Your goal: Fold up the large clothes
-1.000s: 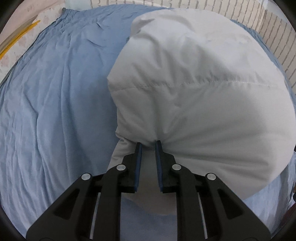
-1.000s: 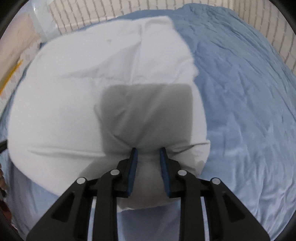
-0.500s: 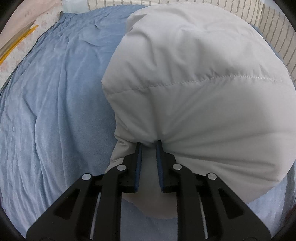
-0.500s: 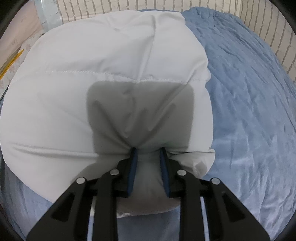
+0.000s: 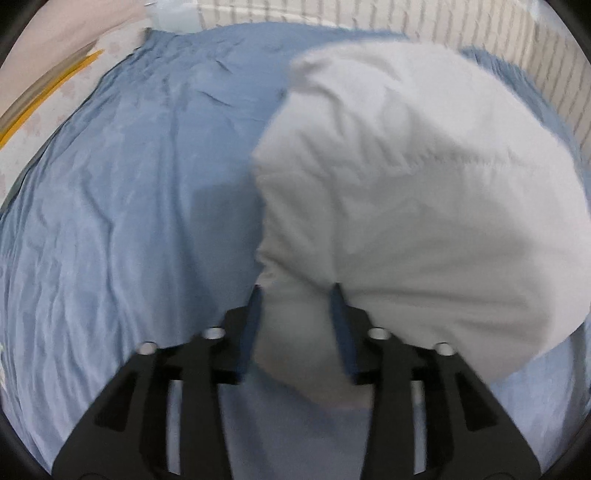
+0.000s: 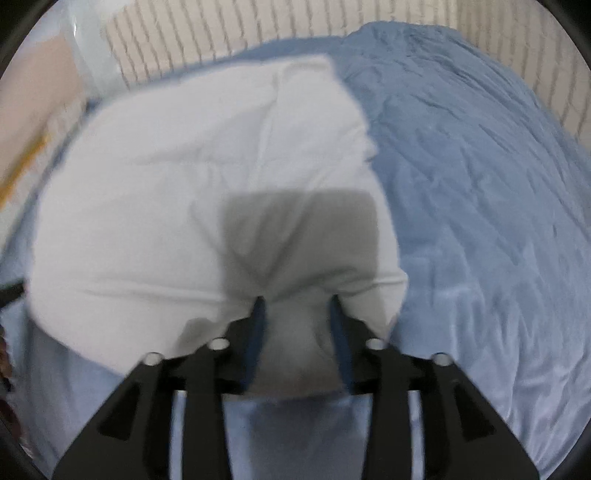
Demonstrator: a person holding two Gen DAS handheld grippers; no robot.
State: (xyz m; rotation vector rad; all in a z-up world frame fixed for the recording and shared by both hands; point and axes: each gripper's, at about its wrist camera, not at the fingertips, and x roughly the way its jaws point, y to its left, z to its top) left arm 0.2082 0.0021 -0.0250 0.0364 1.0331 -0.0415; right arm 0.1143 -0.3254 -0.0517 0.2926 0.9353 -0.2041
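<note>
Looking down along our two tools, we see a puffy white quilted garment (image 5: 424,206) lying bunched on a bed covered with a wrinkled blue sheet (image 5: 129,221). Our left hand-held gripper (image 5: 295,290) has its jaws opening: the blue-padded fingers (image 5: 255,317) stand apart, and a soft fold of the garment's near edge sits between them, though the pads do not look pressed into it. From that side the garment fills the right half of the view, with bare sheet spreading to its left. Our right hand-held gripper (image 6: 297,301) is opening as well, its blue pads (image 6: 338,332) spread on either side of another fold at the garment's near edge (image 6: 207,206); here the garment lies to the left and centre, and the blue sheet (image 6: 480,221) stretches away on the right. A squarish grey shadow falls across the white fabric just beyond the right tool's tips. Both views are somewhat blurred, so the stitching lines across the padding are only faintly readable. Beyond the bed, a pale wall patterned with short dark dashes (image 6: 229,33) runs along the far side, and a yellow strip (image 5: 48,88) shows at the left edge past the sheet.
</note>
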